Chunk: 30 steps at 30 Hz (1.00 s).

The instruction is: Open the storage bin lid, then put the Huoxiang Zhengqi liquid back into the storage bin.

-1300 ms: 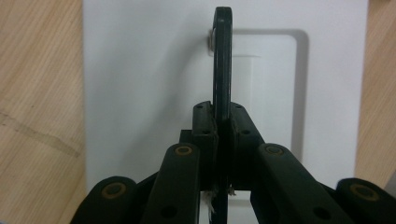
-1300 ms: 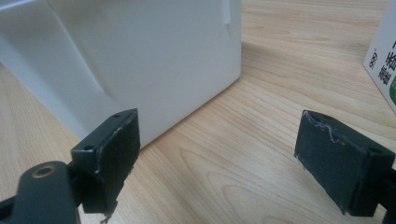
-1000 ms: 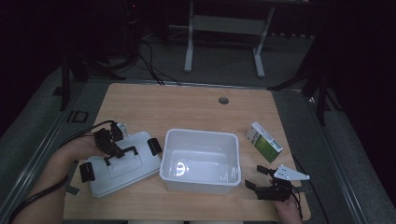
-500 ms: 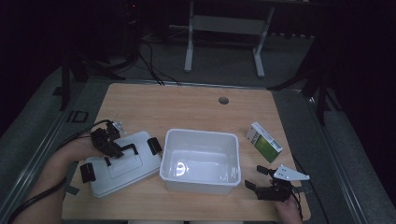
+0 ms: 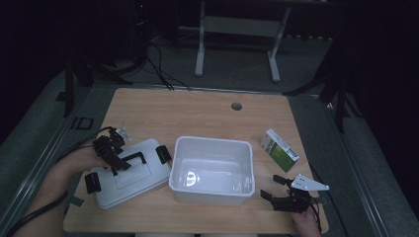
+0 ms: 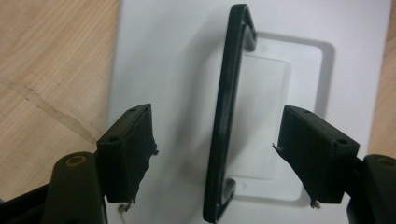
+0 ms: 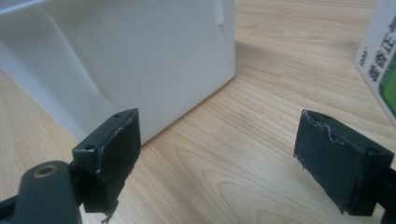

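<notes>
A white lid (image 5: 129, 174) with a black handle (image 5: 132, 157) and black end clips lies flat on the left of the table. My left gripper (image 5: 118, 159) hovers over it, open. In the left gripper view the jaws (image 6: 215, 154) straddle the handle (image 6: 228, 116) without touching it. An open white bin (image 5: 212, 142) stands at the table's middle. My right gripper (image 5: 272, 187) rests open near the front right edge, beside the bin's corner (image 7: 140, 60), with bare wood between its pads.
A green and white carton (image 5: 279, 148) lies right of the bin, its edge (image 7: 380, 51) showing in the right gripper view. The wooden table (image 5: 197, 113) has a round cable hole (image 5: 236, 106) at the back. Dark floor and stands surround it.
</notes>
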Motion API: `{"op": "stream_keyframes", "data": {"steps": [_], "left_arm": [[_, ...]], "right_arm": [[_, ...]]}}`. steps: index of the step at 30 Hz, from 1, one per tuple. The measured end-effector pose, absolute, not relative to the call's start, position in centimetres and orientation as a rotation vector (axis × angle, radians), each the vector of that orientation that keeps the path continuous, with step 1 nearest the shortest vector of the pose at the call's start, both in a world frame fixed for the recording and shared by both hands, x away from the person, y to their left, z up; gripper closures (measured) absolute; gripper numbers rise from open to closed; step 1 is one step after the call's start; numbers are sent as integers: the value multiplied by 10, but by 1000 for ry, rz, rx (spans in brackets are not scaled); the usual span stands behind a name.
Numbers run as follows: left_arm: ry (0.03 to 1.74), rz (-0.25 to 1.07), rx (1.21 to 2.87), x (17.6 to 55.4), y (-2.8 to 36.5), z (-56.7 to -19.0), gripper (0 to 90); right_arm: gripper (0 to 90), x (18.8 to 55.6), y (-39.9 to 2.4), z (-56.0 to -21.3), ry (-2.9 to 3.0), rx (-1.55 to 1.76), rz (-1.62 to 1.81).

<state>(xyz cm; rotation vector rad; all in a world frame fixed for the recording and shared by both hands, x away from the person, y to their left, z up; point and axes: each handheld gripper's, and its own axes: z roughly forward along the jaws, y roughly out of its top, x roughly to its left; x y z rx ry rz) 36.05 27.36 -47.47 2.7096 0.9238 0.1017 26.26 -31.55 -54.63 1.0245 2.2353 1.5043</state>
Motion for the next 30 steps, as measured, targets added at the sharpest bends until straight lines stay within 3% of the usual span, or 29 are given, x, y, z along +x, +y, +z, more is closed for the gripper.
{"op": "stream_keyframes", "data": {"steps": [30], "left_arm": [[935,105,2664,352,284,-473,272]], "right_arm": [[149,266,-359,-519,2209,1258,1210]]}}
